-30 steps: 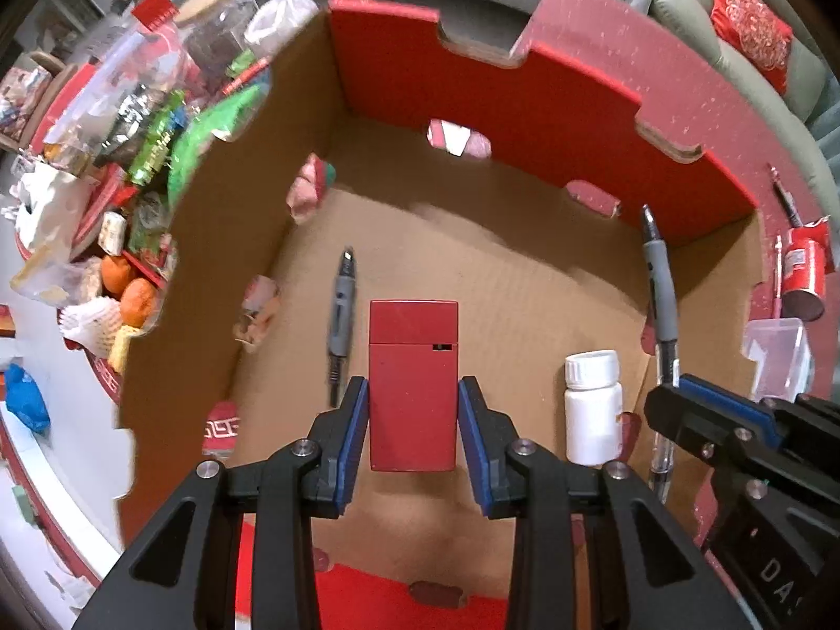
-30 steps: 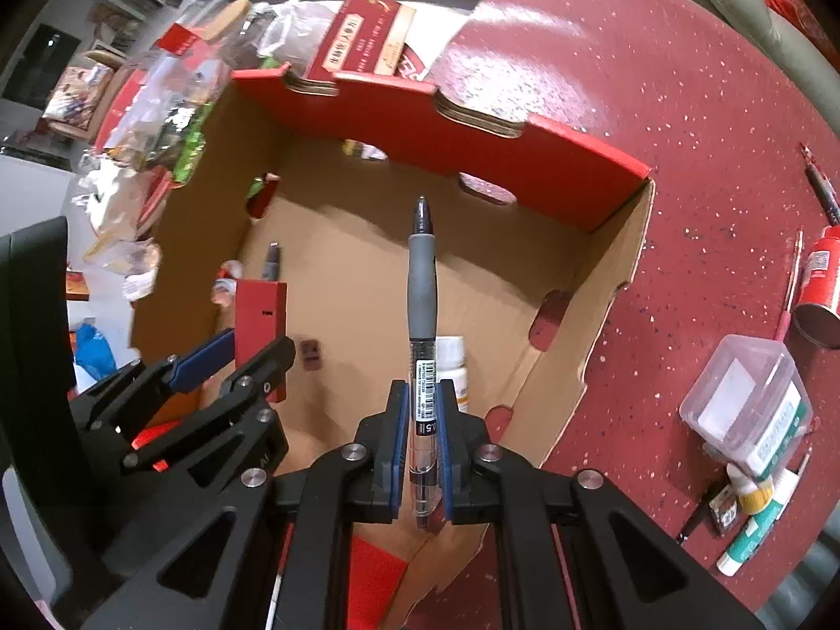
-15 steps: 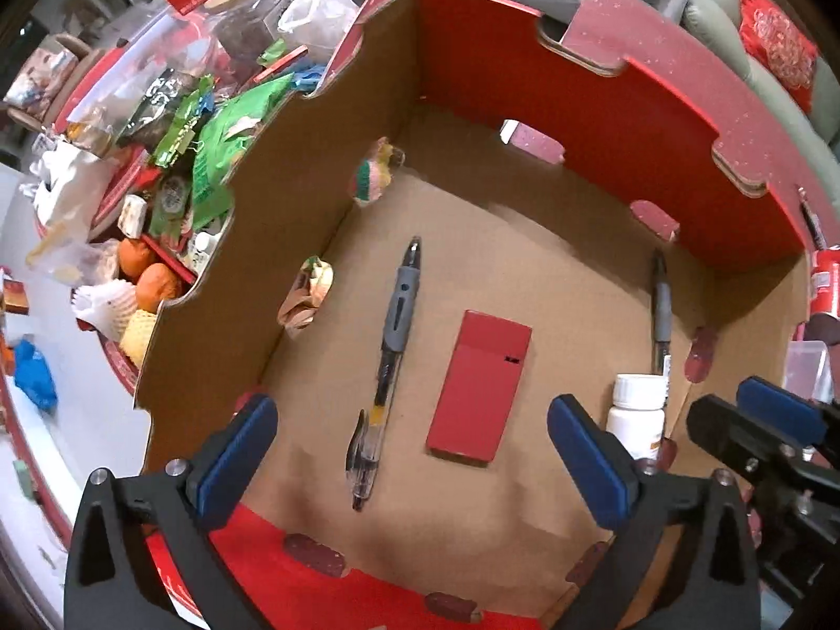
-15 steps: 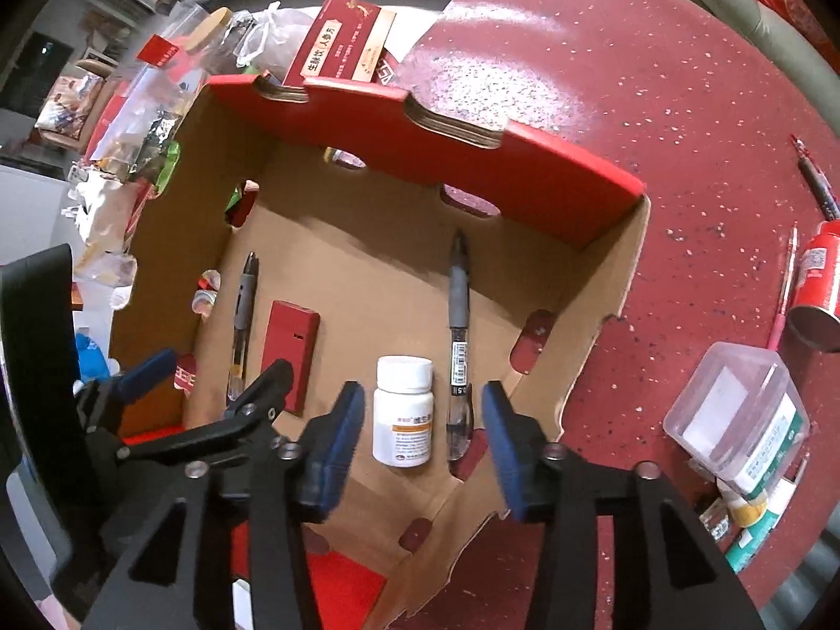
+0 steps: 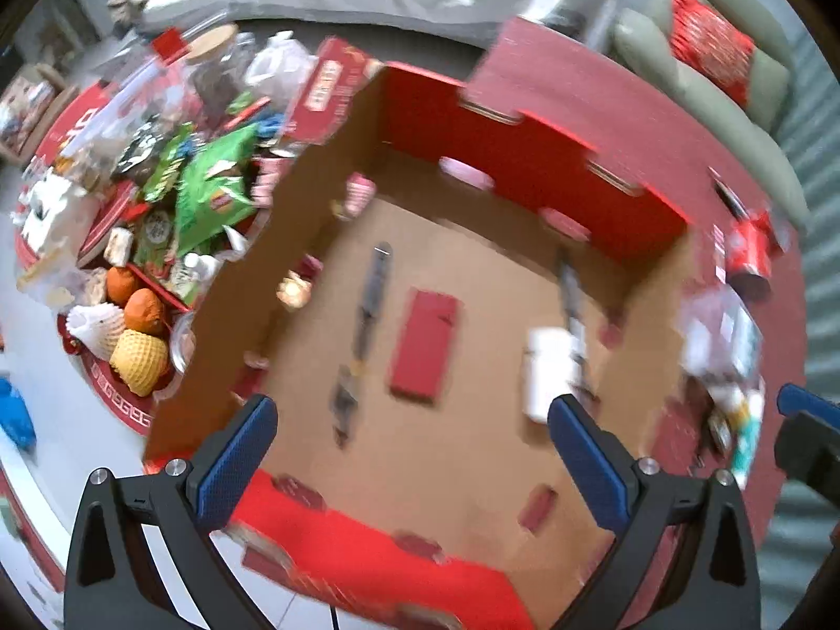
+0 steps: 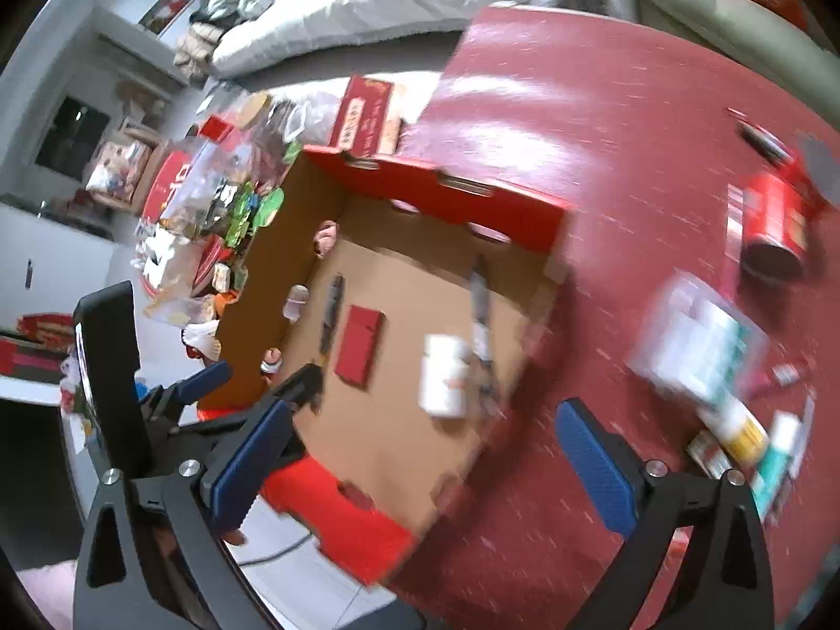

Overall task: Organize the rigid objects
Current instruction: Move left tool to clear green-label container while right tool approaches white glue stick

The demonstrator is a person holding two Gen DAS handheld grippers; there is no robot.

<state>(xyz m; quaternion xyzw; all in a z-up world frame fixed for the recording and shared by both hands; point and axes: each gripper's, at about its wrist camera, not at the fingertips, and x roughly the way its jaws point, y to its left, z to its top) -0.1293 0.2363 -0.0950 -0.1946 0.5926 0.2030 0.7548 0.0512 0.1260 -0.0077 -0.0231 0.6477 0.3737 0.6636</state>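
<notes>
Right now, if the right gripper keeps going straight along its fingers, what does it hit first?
Probably the near right rim of the cardboard box, or the red table beside it. The right gripper, jaws opening and empty, straddles that edge; motion blur leaves depth unclear.

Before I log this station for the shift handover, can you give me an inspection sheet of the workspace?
Surface: dark red speckled table, partly covered.
Job's things: cardboard box holds two pens, a flat red case and a white bottle.
Clutter: clear plastic container, red can and tubes on the table outside the box; snack bags and fruit beyond it.
Grippers: left gripper open, empty; right gripper opening, nothing between its jaws.
Cables: thin dark cord beside the box.
Surroundings: sofa with red cushion.
</notes>
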